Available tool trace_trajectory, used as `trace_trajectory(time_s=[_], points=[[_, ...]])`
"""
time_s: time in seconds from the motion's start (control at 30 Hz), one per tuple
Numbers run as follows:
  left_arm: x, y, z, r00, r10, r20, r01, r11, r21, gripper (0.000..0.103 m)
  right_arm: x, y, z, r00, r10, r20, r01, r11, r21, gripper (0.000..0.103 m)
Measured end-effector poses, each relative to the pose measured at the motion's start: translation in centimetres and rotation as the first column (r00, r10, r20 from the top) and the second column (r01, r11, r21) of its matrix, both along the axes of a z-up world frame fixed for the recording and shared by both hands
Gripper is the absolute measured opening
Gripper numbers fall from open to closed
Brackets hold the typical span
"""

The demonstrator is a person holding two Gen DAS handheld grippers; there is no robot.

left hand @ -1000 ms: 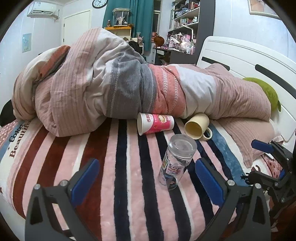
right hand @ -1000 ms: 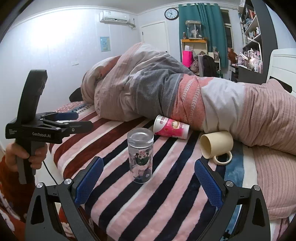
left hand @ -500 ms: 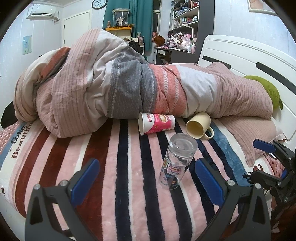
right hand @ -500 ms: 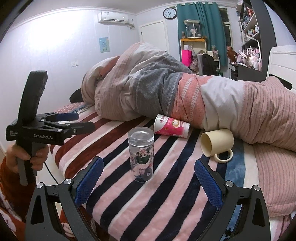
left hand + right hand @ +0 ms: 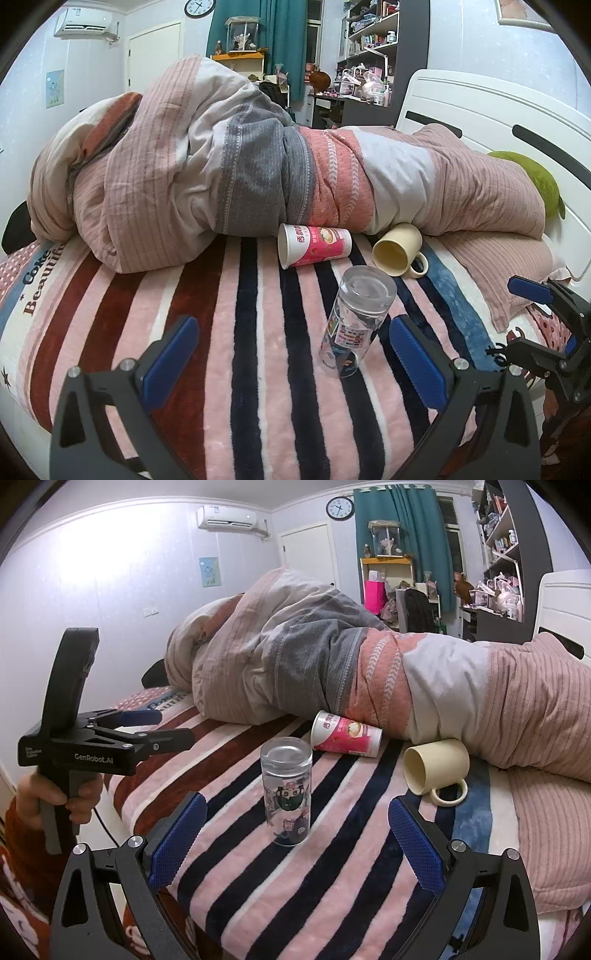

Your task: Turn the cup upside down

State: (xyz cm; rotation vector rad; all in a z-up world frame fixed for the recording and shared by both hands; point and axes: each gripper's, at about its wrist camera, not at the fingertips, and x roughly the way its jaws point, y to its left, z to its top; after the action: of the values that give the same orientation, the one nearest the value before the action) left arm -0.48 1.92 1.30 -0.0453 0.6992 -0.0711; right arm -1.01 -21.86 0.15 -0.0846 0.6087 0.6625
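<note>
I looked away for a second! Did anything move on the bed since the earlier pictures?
Hardly anything. Nothing was grabbed or let go. The left claw and right claw stay open and empty. The glass cup still stands on the striped blanket; the pink paper cup and cream mug still lie sideways.

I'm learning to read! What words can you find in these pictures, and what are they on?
"GenRobot.AI": on the black left claw handle.
"Coke" and "Beauti...", partly hidden: on the striped fleece blanket.
Pink paper cup: printed characters, too blurred to read.
Clear glass cup: cartoon label, words too small.
Round wall clock: numbers too small.
</note>
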Motion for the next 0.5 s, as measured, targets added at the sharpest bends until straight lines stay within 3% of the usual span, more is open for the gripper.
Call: trace_trajectory(time_s=[0.5], points=[[0.12, 0.35, -0.03, 1.000, -0.002, -0.001, 0.002, 1.000, -0.005, 0.103, -0.07, 0.07, 0.02, 1.000, -0.005, -0.002, 0.005, 1.000, -0.001, 0.099]])
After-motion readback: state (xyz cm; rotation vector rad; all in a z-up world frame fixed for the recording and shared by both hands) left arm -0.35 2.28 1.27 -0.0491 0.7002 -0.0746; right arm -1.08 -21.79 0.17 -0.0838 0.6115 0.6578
